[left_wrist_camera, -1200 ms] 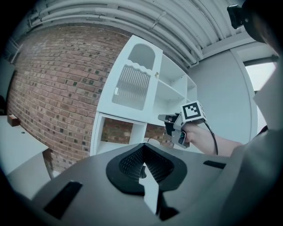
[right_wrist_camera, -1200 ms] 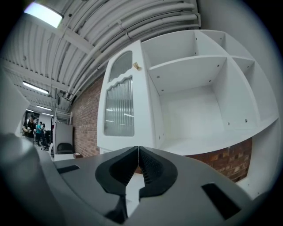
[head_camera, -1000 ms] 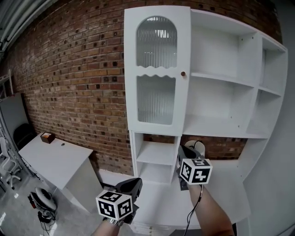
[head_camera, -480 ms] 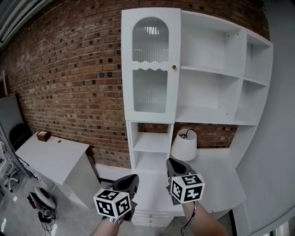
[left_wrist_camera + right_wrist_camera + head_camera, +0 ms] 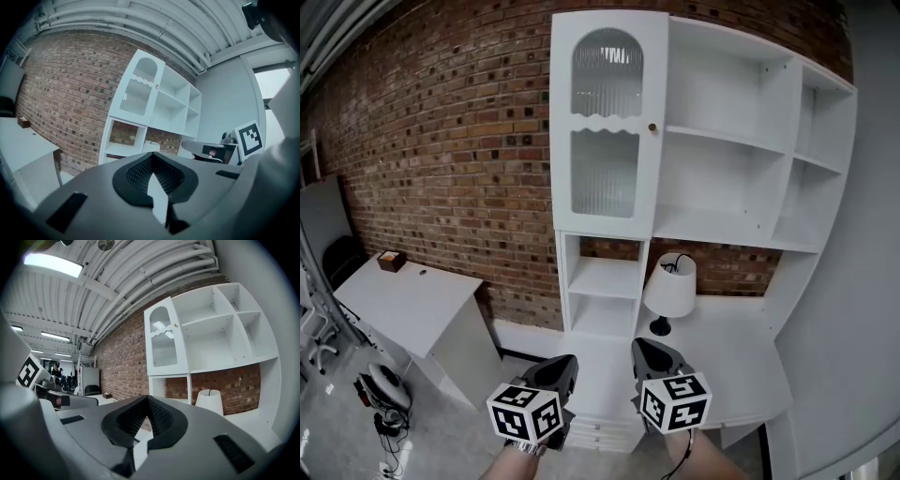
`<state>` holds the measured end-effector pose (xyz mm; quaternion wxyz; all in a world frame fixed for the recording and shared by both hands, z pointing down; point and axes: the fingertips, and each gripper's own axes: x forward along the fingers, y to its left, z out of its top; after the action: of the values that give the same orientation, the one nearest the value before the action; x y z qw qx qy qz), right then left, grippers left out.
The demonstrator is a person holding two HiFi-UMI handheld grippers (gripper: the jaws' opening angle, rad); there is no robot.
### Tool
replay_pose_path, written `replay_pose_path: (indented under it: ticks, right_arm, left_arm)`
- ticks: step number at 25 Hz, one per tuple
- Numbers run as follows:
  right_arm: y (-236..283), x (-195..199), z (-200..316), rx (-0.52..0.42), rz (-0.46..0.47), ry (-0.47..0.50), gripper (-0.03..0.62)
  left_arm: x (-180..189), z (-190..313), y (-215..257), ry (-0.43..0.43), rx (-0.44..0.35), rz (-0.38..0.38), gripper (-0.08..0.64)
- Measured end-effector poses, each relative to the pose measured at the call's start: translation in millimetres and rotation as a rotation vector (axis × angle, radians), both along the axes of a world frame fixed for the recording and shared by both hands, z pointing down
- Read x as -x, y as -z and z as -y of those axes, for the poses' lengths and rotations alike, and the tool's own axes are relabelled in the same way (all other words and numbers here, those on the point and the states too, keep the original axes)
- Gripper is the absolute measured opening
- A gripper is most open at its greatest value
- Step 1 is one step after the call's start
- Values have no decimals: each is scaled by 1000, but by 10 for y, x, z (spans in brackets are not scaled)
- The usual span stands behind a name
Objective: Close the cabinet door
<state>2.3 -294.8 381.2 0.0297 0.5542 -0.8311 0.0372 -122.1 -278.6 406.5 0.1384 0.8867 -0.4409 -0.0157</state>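
The white cabinet door [image 5: 605, 131], with ribbed glass panes and a small round knob [image 5: 652, 127], lies flat over the left column of the shelf unit and looks shut. It also appears in the left gripper view [image 5: 140, 91] and the right gripper view [image 5: 164, 338]. My left gripper [image 5: 561, 367] and right gripper [image 5: 645, 352] hang low at the bottom of the head view, side by side, well short of the door. Both point level toward the unit. Each one's jaws meet with nothing between them [image 5: 152, 157] [image 5: 146, 401].
A white lamp [image 5: 670, 286] stands on the unit's lower counter [image 5: 727, 352], under open white shelves [image 5: 731, 141]. A white desk [image 5: 412, 305] with a small box sits left against the brick wall. Headphones and a chair base lie on the floor at lower left.
The view has drawn back from the cabinet. Both grippers sank lower in the frame; the right one dropped away from in front of the lamp. The door has not moved.
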Motion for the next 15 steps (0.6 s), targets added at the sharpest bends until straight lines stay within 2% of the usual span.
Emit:
replay_pose_path:
  ticks: [15]
  right_arm:
    - [-129,-639,-747,22,-3,69,26]
  left_arm:
    - [-673,-742,-38,65,17,-5,6]
